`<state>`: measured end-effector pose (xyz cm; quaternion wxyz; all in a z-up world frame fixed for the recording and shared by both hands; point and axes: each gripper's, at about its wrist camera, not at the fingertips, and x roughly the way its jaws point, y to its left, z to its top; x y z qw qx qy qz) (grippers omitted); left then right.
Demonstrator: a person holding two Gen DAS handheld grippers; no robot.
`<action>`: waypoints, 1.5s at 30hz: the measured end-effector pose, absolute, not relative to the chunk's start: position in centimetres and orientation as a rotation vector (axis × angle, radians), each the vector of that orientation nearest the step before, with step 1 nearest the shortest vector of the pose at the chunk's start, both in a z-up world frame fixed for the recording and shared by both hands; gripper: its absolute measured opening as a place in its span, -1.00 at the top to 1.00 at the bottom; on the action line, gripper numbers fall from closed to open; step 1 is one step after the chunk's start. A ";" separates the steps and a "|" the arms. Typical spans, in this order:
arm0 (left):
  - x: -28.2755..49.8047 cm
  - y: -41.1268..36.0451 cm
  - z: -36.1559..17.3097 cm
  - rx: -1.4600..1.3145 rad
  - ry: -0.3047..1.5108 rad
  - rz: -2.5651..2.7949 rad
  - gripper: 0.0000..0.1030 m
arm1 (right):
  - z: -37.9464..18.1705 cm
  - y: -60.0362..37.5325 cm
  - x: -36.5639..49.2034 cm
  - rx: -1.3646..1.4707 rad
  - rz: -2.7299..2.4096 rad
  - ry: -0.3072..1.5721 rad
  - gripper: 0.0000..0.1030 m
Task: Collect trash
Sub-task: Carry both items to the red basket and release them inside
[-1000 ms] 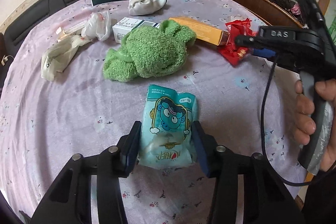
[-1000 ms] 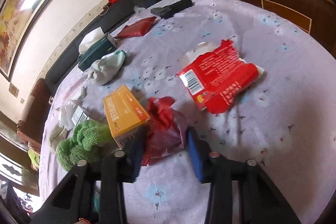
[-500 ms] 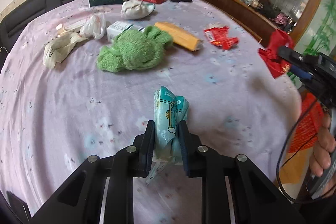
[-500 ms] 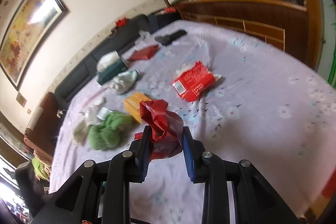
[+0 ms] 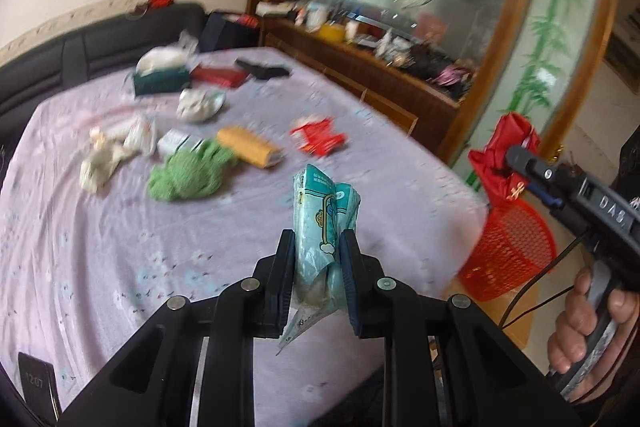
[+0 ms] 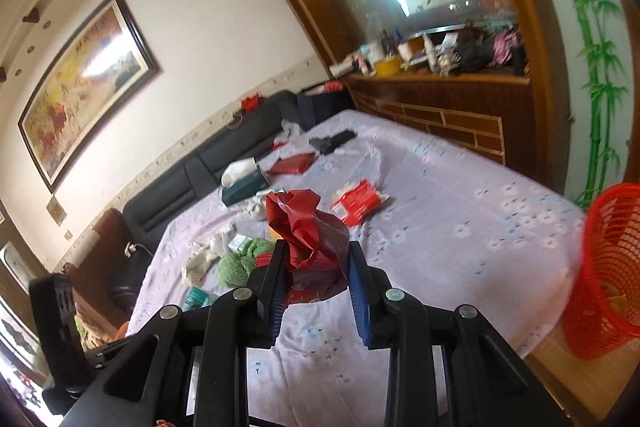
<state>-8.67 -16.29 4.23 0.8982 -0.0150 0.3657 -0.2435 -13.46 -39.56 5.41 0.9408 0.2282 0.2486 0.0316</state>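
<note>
Left gripper (image 5: 316, 271): clenched on the teal snack packet (image 5: 324, 215) — packet squeezed upright between the pads, held above the table's near edge.
Right gripper (image 6: 316, 267): clamped on the crumpled red wrapper (image 6: 306, 227), raised clear of the cloth; seen from the left wrist just above the basket.
Red mesh basket (image 5: 510, 251): on the floor beside the table (image 5: 100, 247) — right of both grippers.
Left on the table: red packet (image 5: 318, 139), orange box (image 5: 252, 147), green cloth (image 5: 188, 175), tissue box (image 5: 160, 79).
</note>
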 end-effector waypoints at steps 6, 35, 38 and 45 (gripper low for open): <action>-11.4 -18.1 7.9 -0.011 0.667 -0.581 0.59 | 8.2 -41.1 -18.7 0.455 0.018 0.415 0.41; -16.7 -32.7 13.9 0.088 0.574 -1.005 0.58 | 11.9 -51.4 -34.2 0.502 -0.337 0.168 0.41; -16.6 -34.4 13.8 0.100 0.575 -1.026 0.58 | 11.7 -52.5 -34.7 0.511 -0.370 0.170 0.41; -16.0 -38.6 12.4 0.123 0.614 -1.071 0.58 | 11.1 -54.4 -34.7 0.529 -0.408 0.185 0.41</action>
